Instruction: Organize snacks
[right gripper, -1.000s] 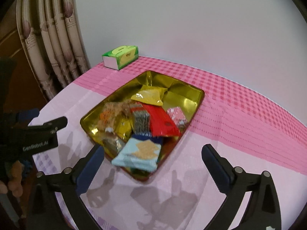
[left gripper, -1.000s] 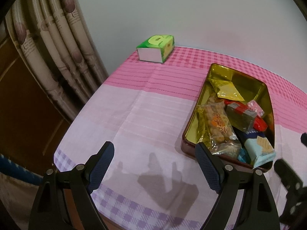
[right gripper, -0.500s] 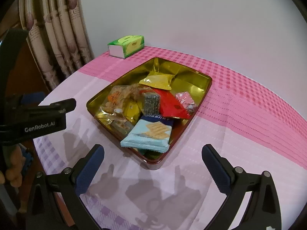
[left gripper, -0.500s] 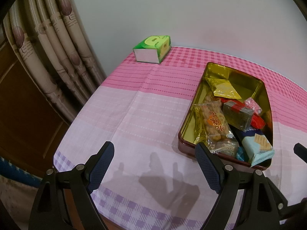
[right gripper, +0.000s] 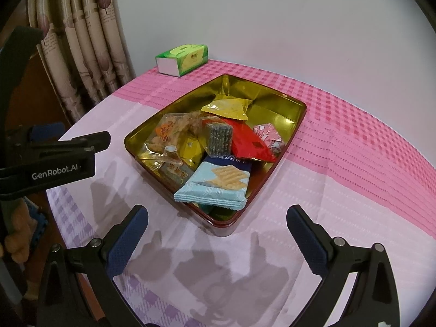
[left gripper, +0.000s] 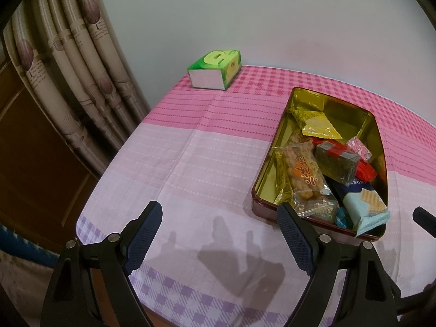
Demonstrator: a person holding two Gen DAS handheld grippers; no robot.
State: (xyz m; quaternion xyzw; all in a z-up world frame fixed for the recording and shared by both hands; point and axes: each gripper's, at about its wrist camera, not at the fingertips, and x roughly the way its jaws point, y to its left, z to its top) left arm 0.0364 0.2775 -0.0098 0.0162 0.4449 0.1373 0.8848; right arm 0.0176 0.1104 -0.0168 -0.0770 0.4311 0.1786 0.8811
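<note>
Both grippers, left [left gripper: 219, 238] and right [right gripper: 216, 238], hang open and empty over the table's near edge. I'd pinch the light, crinkly blue packet [right gripper: 215, 184] at the tin's [right gripper: 298, 121] near corner by its sealed end.

Gold tin [right gripper: 286, 100]; pink-checked tablecloth [right gripper: 340, 141]; green tissue box [right gripper: 188, 54]

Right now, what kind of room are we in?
Probably a home room: a table under a pink-and-lilac checked cloth, patterned beige curtains beside it, and a gold metal tin of wrapped snacks near a green tissue box.
</note>
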